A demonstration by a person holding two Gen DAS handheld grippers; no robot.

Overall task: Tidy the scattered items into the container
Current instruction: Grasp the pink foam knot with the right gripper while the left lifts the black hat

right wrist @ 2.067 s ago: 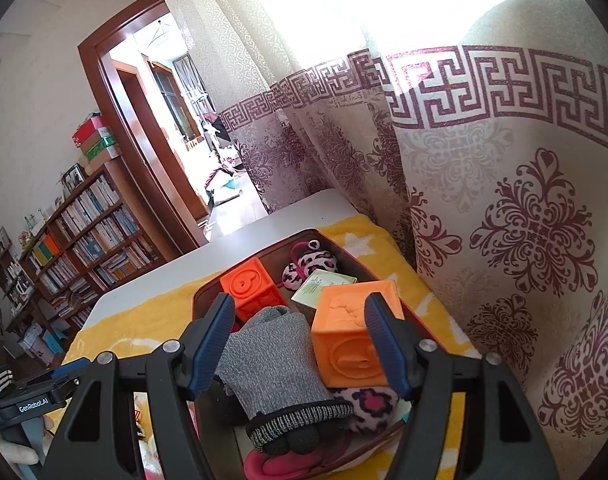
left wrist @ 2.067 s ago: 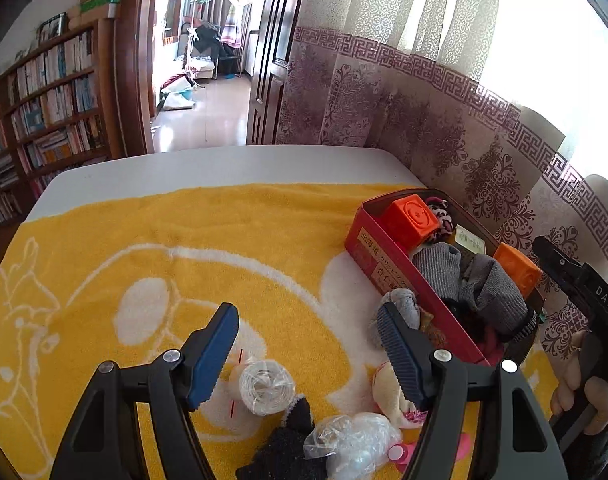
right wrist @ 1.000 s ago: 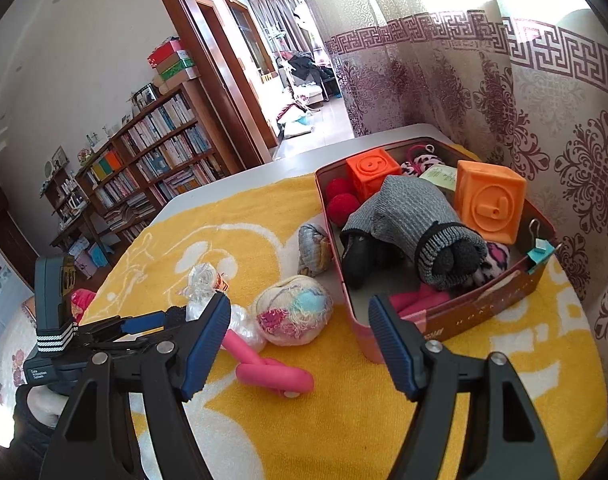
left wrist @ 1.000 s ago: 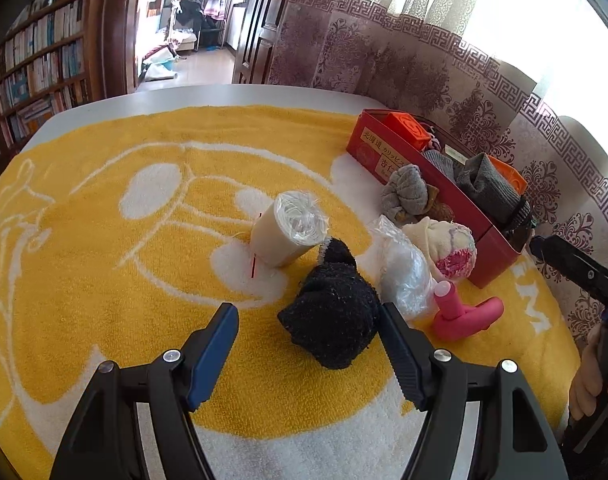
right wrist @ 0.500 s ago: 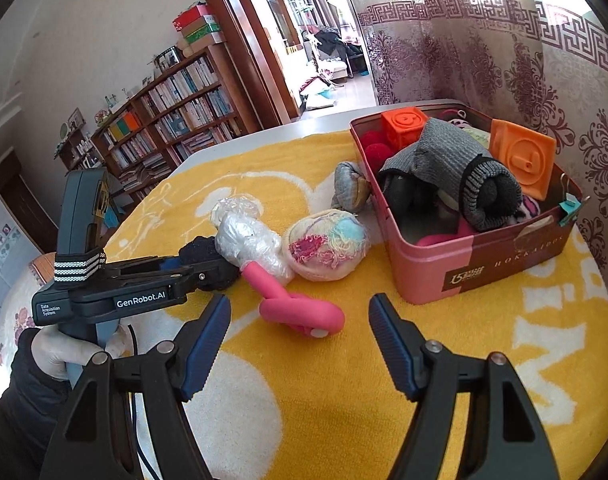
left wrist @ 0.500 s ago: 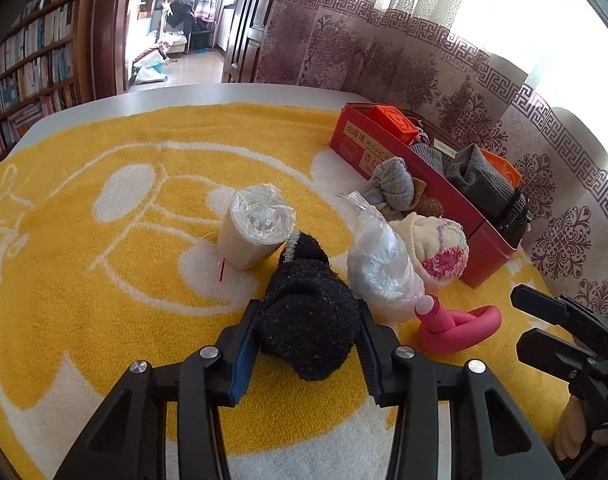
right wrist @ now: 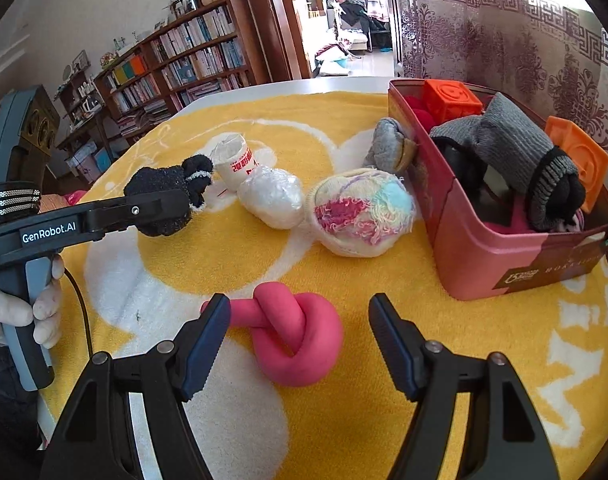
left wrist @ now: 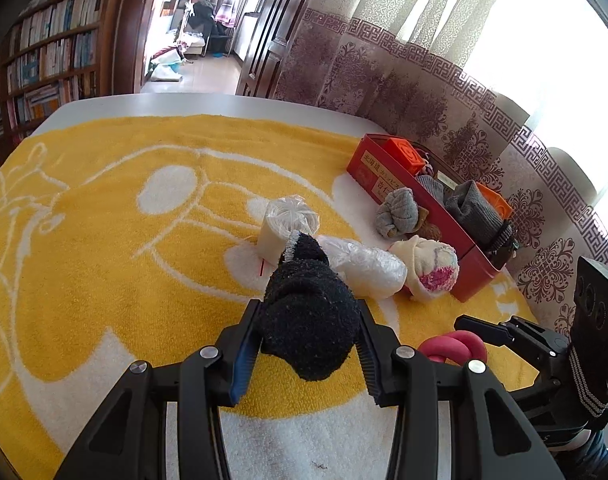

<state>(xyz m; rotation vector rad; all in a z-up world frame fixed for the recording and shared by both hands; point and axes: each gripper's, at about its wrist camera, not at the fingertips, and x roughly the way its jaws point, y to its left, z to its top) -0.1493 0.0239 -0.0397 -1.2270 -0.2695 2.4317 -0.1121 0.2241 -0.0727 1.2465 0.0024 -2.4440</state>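
The left hand-held gripper (left wrist: 307, 344) is clamped on the black sock (left wrist: 309, 312). The red box (right wrist: 499, 248) lies ahead and to its right, past the wrapped bundle (left wrist: 363, 266). The right hand-held gripper (right wrist: 298, 340) stands wide around the knotted pink toy (right wrist: 296, 340), nearer the box.

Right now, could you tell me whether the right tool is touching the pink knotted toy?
Apart. The right wrist view shows the right tool open, with yellow towel visible between each pad and the pink knotted toy.
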